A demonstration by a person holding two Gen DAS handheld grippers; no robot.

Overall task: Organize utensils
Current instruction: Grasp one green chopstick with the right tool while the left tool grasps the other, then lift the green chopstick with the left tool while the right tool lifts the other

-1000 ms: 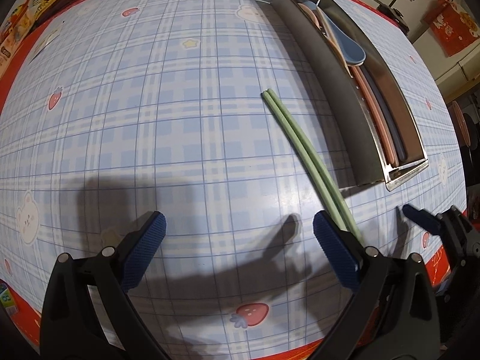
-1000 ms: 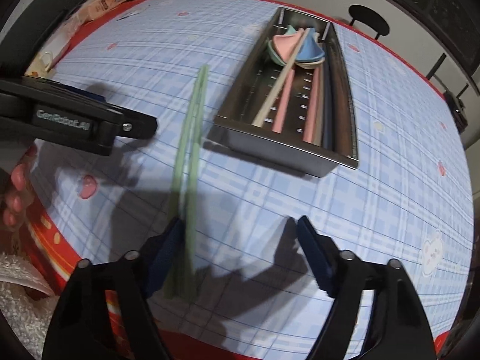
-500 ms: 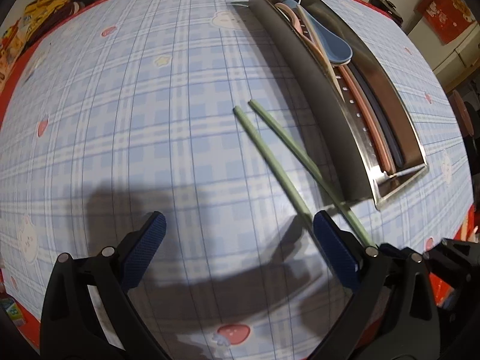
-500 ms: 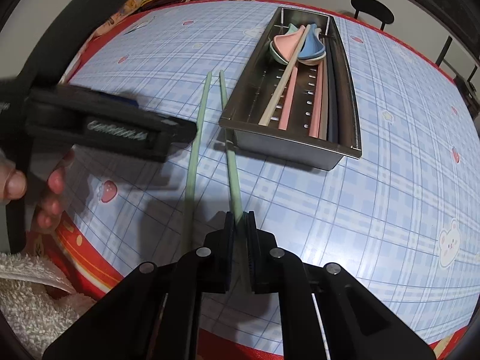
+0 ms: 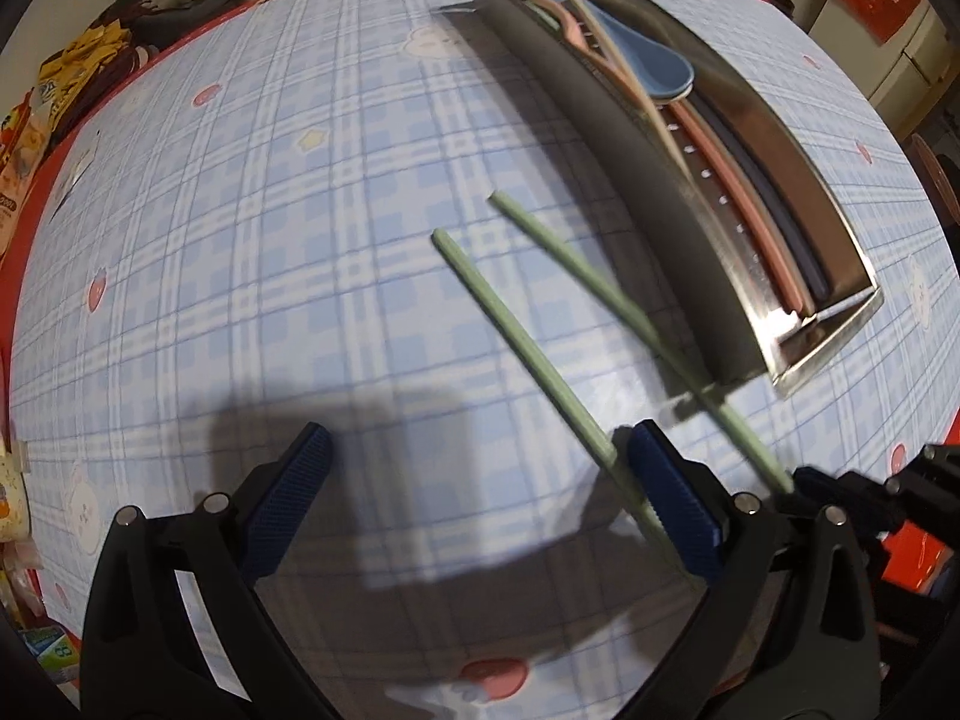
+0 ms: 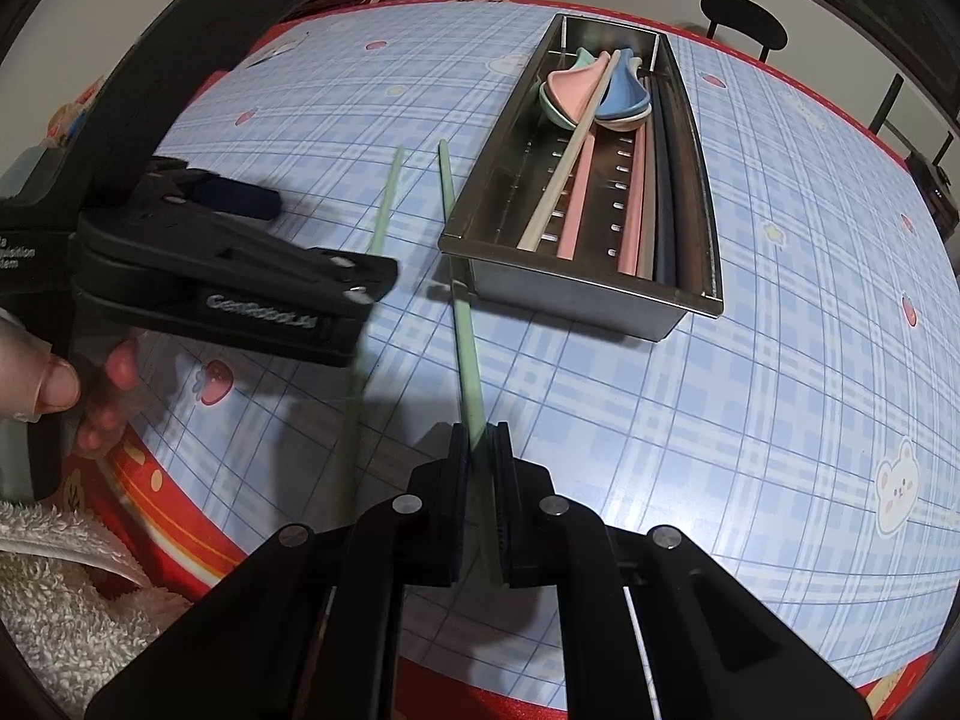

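Two green chopsticks are in view. My right gripper (image 6: 480,438) is shut on one green chopstick (image 6: 465,324) near its end; that stick points toward the steel tray (image 6: 576,294) and also shows in the left wrist view (image 5: 606,288). The other green chopstick (image 5: 516,336) lies on the tablecloth and runs under my left gripper's right finger (image 5: 672,498); it also shows in the right wrist view (image 6: 384,210). My left gripper (image 5: 474,498) is open and empty above the cloth. The tray (image 5: 612,138) holds pink, blue and green spoons and several chopsticks.
The table has a blue plaid cloth (image 5: 270,228) with a red border (image 6: 180,504). Snack packets and clothes (image 5: 90,66) lie at its far left edge. A white towel (image 6: 66,618) is below the near edge. A black chair (image 6: 744,24) stands beyond the table.
My right gripper closed on one green chopstick and drew it away from the other, so the pair now splays apart. My left gripper moved in over the second chopstick.
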